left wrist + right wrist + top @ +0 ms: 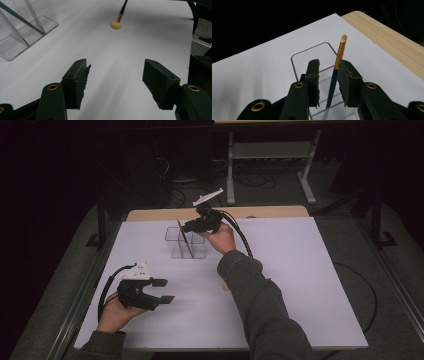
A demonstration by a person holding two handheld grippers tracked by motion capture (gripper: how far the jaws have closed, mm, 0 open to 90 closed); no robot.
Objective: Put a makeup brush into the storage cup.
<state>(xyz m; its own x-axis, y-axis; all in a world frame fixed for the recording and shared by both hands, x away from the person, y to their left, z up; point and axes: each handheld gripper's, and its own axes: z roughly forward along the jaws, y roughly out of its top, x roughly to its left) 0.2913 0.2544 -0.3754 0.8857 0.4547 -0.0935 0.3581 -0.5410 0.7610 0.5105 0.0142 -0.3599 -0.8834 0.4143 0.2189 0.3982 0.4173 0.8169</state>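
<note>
White table [300, 285], clear divided holder [186, 242], one slim brush [334, 77] leaning inside.

L claw [167, 290] open, resting low; R claw [184, 226] raised, barely parted.

Counting it up: two brushes, one clear holder.
One brush [335, 75] stands tilted in the holder [186, 241]; a second brush [119, 17] lies on the one white table [280, 285]; two grippers, left [164, 290] and right [186, 226].

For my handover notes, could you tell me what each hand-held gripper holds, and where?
Neither grips anything: the right hand-held gripper stands open around the brush shaft in the clear holder; the left hand-held gripper is open.
</note>
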